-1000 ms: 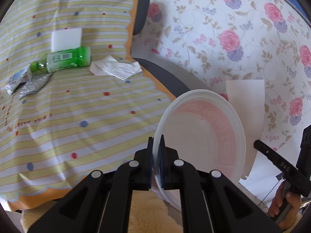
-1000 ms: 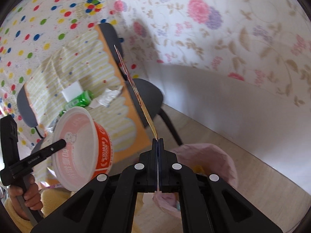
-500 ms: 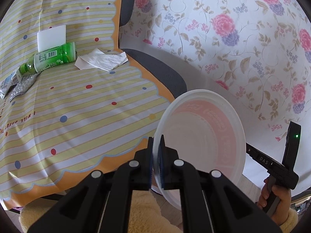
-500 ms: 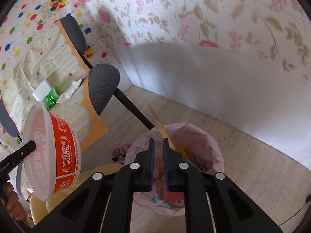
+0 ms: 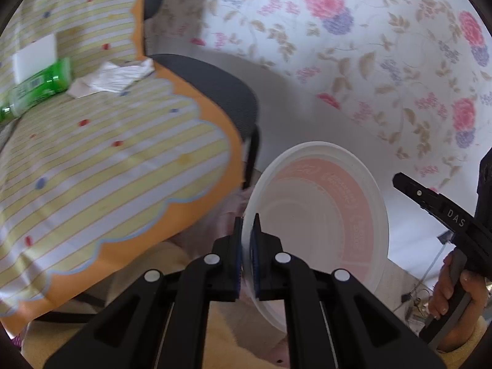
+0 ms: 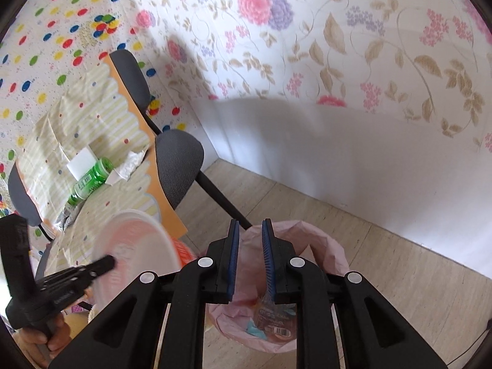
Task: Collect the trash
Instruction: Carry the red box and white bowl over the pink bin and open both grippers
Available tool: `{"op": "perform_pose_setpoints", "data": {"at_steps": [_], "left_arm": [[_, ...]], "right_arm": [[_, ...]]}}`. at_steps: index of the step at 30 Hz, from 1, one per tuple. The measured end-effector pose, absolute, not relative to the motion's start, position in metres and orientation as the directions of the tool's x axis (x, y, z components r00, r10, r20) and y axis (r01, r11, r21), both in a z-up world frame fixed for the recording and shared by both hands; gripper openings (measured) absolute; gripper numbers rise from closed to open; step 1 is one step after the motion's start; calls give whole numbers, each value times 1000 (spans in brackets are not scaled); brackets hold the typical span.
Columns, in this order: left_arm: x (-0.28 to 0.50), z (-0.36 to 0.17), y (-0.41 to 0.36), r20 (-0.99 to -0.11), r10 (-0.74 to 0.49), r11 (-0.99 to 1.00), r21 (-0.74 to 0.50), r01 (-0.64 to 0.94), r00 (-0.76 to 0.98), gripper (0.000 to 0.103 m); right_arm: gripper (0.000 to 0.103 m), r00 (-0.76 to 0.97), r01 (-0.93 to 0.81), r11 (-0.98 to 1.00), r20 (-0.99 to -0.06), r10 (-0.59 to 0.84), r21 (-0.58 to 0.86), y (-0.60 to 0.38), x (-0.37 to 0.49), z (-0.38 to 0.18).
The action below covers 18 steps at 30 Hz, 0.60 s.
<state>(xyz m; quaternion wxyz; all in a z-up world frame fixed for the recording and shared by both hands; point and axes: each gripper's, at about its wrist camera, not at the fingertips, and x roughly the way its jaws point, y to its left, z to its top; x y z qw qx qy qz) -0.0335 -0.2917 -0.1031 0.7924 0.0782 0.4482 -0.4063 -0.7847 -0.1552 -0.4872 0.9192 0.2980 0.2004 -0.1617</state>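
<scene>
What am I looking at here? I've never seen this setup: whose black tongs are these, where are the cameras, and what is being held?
There is no robot. A person holds a hand-held gripper in each hand, with a fisheye camera on each looking forward along its fingers.

The left camera shows the left hand-held gripper shut on the rim of an empty instant-noodle bowl. On the striped tablecloth behind lie a green bottle, a crumpled tissue and a white block.

The right camera shows the right hand-held gripper above a bin lined with a pink bag, with trash already inside. Its jaws have just been opening, and nothing is between them now.
</scene>
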Motion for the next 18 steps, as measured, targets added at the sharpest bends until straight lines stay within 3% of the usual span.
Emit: {"op": "perform_pose_setpoints", "data": {"at_steps": [9,10,11,12,13,18], "left_arm": [[-41,-97,-346,-760,-615,566,-236,790,213,4],[-38,-101,-351,-762,-615,564,-246,788,202,11],[-35,-106,-356,-771,-606,569,-251,783,194,41],[-33,-109,-357,-779,-594,583,-244,775,202,57],[-31,-112,-356,-779,-586,598,-232,767,222,65],[-25,-116,-336,-783,-556,638,-186,747,280,64]], "right_arm": [[19,868,451,741,-438,-234,498,-175,-808,-483],[19,867,454,738,-438,-237,499,-176,-809,-483],[19,866,456,736,-439,-238,500,-178,-810,-484],[19,865,458,734,-441,-238,502,-179,-811,-485],[19,865,459,734,-443,-238,502,-179,-811,-486],[20,861,455,743,-455,-226,492,-175,-804,-489]]}}
